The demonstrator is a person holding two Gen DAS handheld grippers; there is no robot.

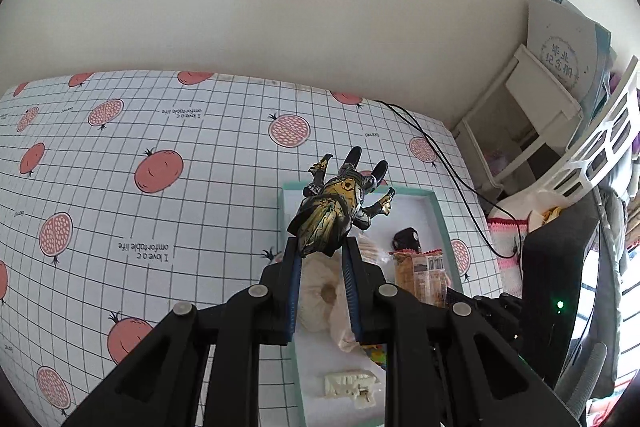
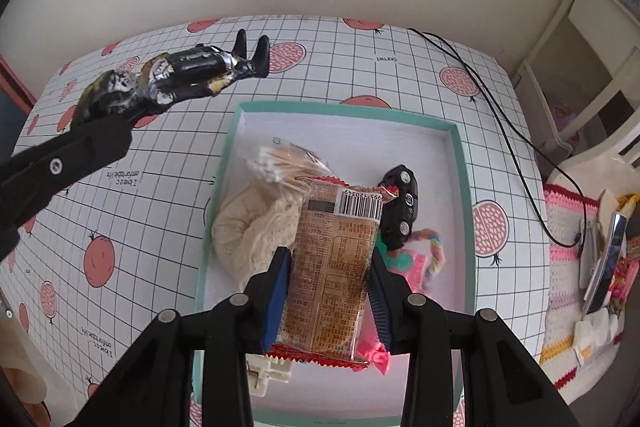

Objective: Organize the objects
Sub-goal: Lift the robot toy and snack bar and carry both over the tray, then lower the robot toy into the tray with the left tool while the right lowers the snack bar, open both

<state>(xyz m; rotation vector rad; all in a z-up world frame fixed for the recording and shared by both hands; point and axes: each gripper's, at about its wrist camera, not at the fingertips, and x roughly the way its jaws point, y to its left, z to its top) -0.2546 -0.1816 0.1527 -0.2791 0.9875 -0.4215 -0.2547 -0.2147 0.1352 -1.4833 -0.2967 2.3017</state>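
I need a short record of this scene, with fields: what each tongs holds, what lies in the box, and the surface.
left tongs: shut on black and gold action figure, held in the air
right tongs: shut on snack packet, above the box
box: teal rim; holds black toy car, cream cloth, cotton swabs
surface: grid tablecloth with fruit print

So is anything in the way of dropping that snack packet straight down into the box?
Partly. The snack packet, held in the right gripper, hangs over the box, but a cream cloth bundle, a black toy car and pink items already lie below.
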